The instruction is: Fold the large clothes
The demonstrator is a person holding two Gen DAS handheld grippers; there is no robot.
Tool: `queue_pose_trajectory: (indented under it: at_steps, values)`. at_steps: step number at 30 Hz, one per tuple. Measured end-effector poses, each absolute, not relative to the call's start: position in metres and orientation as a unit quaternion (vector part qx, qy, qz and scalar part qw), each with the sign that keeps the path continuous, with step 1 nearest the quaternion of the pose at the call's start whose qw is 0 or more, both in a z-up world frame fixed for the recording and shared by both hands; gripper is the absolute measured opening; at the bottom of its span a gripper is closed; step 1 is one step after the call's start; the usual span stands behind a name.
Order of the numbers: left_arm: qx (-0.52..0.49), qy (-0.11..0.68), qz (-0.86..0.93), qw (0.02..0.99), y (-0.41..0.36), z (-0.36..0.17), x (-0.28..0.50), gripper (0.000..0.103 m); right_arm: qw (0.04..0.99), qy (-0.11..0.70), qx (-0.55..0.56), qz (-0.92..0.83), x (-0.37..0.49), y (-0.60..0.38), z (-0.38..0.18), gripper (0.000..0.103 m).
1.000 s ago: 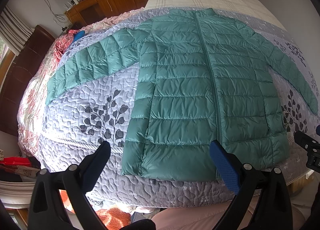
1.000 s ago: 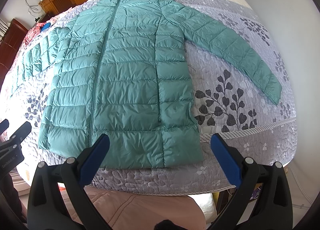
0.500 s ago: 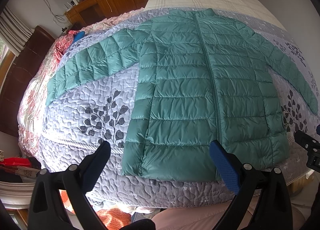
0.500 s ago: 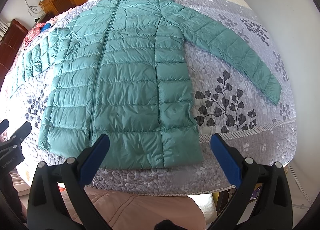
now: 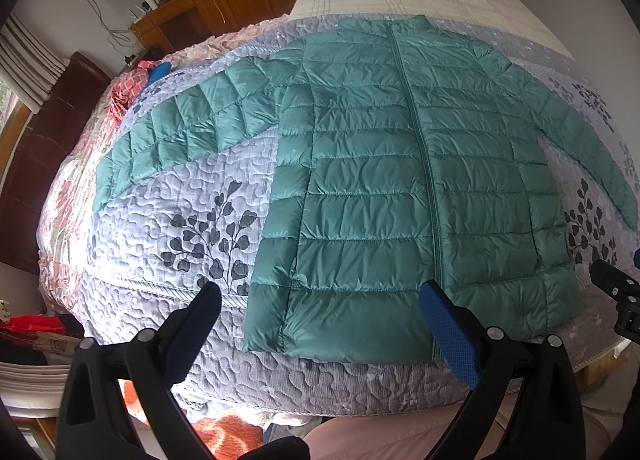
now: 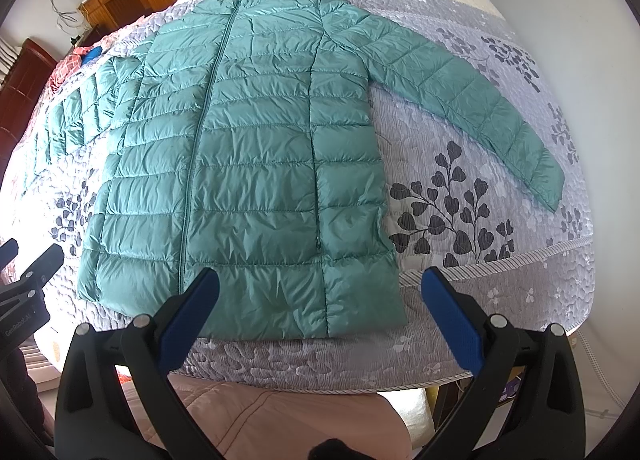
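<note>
A teal quilted puffer jacket (image 5: 404,187) (image 6: 248,163) lies flat and zipped on a bed, collar far, hem near me, both sleeves spread out sideways. My left gripper (image 5: 320,320) hovers open above the near hem, left of the zip. My right gripper (image 6: 320,300) hangs open over the hem's right corner. Neither holds anything. The left sleeve (image 5: 188,131) reaches toward the bed's left side, and the right sleeve (image 6: 460,95) angles out to the right.
The bed wears a grey quilt with dark leaf prints (image 5: 208,236) (image 6: 452,211). A pink patterned cloth and a blue item (image 5: 158,73) sit at the far left. Wooden furniture (image 5: 176,15) stands behind. A white wall (image 6: 580,19) borders the right side.
</note>
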State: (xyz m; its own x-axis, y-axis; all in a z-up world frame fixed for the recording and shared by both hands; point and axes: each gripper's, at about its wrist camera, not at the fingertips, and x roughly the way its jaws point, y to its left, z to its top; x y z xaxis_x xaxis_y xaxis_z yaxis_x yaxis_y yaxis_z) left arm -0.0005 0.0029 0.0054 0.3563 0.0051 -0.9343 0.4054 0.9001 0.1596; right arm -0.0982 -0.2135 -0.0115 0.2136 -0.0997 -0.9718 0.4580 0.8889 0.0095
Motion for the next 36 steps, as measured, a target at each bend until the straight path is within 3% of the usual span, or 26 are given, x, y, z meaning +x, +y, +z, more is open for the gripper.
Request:
queue_pose_trajectory:
  at_steps: [12, 23, 36]
  values:
    - [0.197, 0.508, -0.146, 0.826, -0.026, 0.009, 0.012, 0.098, 0.785, 0.556, 0.190, -0.196, -0.113, -0.271, -0.022, 0.100]
    - [0.167, 0.410, -0.249, 0.861, -0.151, 0.014, 0.062, 0.099, 0.751, 0.457, 0.315, -0.358, -0.199, -0.484, -0.047, 0.100]
    - [0.171, 0.492, -0.259, 0.814, -0.306, -0.064, 0.128, 0.098, 0.706, 0.467, 0.407, -0.344, -0.221, -0.605, -0.138, 0.099]
